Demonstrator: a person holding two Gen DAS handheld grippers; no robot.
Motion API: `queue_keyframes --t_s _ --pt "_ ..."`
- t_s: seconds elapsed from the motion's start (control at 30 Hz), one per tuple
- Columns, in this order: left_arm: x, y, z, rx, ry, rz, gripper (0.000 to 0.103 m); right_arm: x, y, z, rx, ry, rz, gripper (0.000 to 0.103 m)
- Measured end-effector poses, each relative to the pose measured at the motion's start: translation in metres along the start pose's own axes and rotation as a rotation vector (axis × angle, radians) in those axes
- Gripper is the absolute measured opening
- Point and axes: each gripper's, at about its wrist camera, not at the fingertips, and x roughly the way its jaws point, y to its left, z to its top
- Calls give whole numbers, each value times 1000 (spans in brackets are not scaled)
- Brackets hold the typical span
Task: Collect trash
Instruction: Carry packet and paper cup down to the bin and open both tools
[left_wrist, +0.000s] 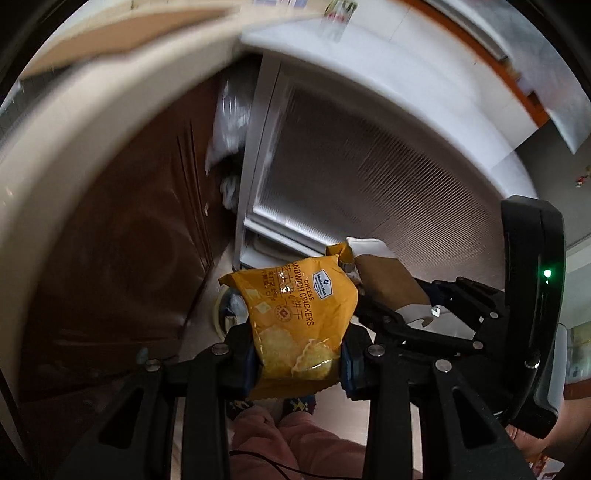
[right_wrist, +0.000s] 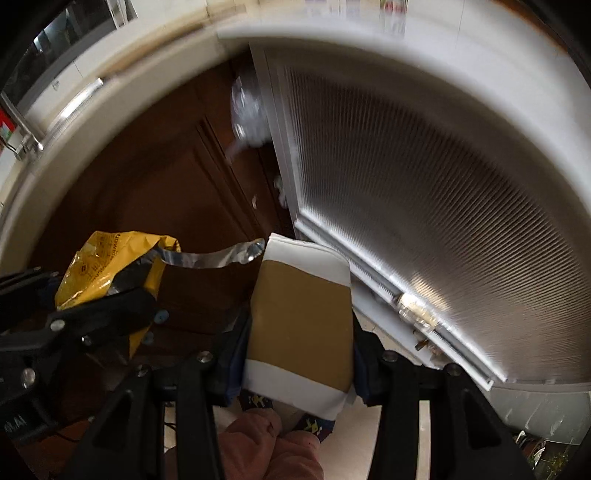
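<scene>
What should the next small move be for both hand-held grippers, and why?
Probably lower both toward a bin, though none shows clearly in either view. The left hand-held gripper is shut on the yellow cracker wrapper, and the right hand-held gripper on the white and brown paper cup, both above the floor.

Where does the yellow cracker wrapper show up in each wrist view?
Left wrist: yellow cracker wrapper low centre, clamped in the left gripper.
Right wrist: same wrapper at the left edge, torn foil strip trailing right.
Shared landmark: ribbed glass door.
</scene>
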Motion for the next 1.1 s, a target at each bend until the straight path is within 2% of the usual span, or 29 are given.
queue_keyframes --t_s 0.2,0.5,0.83,0.93,1.0,1.03,1.1 --pt "83 23 -24 -88 36 -12 33 77 -17 -22 37 63 24 47" --pt "200 59 -36 -142 93 35 33 196 -47 -49 104 151 59 47" --pt "283 87 -51 -119 141 56 34 284 -58 -66 142 183 115 49" --pt "301 89 -56 -98 170 59 41 300 -64 -74 171 191 129 49" --pt "309 93 -58 -90 194 65 53 307 -68 -80 187 193 137 49" --pt "312 94 -58 -87 199 70 56 309 -68 -82 191 190 138 51" --pt "317 95 -60 -81 208 81 70 311 -70 -86 193 188 135 62"
